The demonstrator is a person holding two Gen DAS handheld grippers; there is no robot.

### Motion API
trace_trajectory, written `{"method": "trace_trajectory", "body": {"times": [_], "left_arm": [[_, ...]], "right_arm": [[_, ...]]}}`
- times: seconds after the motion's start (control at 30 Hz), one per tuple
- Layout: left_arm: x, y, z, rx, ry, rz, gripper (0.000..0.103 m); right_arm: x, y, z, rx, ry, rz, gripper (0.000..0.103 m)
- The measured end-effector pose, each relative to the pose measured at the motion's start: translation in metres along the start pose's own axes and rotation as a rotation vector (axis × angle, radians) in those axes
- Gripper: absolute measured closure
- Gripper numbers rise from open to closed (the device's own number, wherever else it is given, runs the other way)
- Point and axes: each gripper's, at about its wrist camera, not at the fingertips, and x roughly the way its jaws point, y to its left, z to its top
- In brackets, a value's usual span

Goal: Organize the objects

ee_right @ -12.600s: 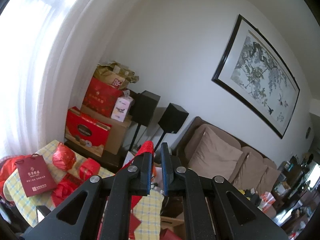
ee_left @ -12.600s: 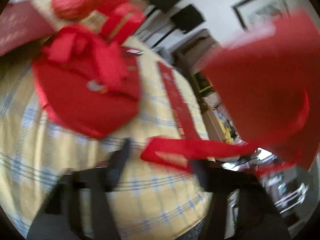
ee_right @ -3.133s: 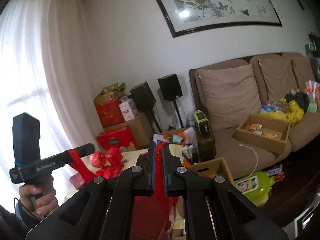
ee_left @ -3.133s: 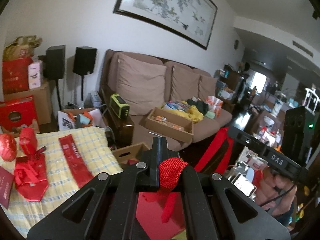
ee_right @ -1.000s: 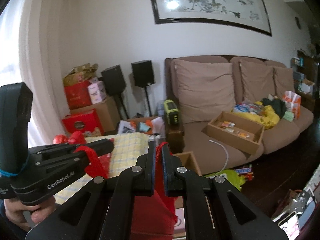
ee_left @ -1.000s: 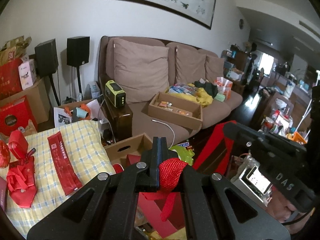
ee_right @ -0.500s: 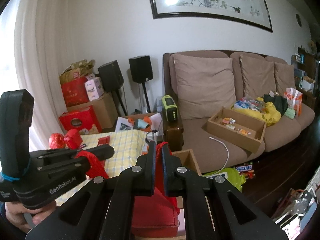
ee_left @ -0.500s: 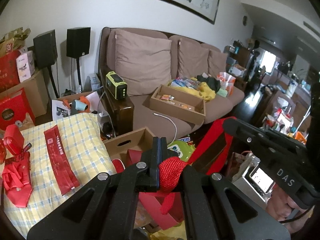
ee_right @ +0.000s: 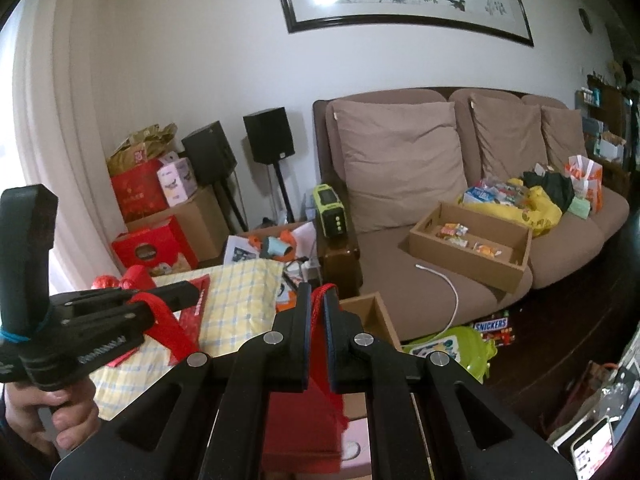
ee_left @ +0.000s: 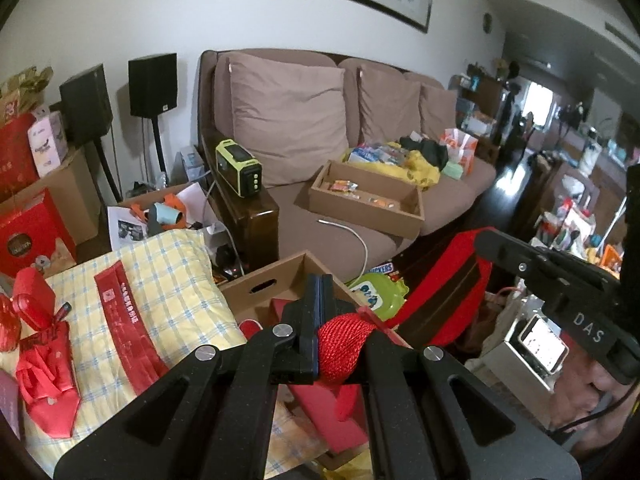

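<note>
The red bag [ee_right: 304, 428] hangs low in the centre of the frame, directly over the open cardboard box [ee_left: 276, 284] beside the checked cloth [ee_left: 176, 280]. Both grippers carry it by its handles, so lowering looks like the next move. The left gripper [ee_left: 319, 304] is clamped on the red cord handle [ee_left: 340, 340]; the right gripper [ee_right: 316, 304] is pinched on the other handle [ee_right: 320, 294].

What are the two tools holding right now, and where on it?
A red gift bag, by its handles: the left tool is shut on one red rope handle, the right tool on the other.
</note>
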Motion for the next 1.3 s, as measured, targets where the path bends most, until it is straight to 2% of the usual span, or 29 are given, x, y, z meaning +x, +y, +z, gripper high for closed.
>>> {"method": "trace_trajectory", "body": {"times": [0.6, 1.0, 1.3], "left_arm": [[0.026, -0.019, -0.017, 0.016, 0.075, -0.035, 0.103], [0.031, -0.020, -0.022, 0.009, 0.084, -0.033, 0.103], [0.041, -0.016, -0.031, -0.006, 0.114, -0.028, 0.103]], "right_arm": [[0.006, -0.005, -0.001, 0.005, 0.026, -0.027, 0.097], [0.014, -0.011, -0.004, 0.010, 0.055, -0.035, 0.097], [0.026, -0.013, -0.010, -0.016, 0.112, -0.049, 0.097]]}}
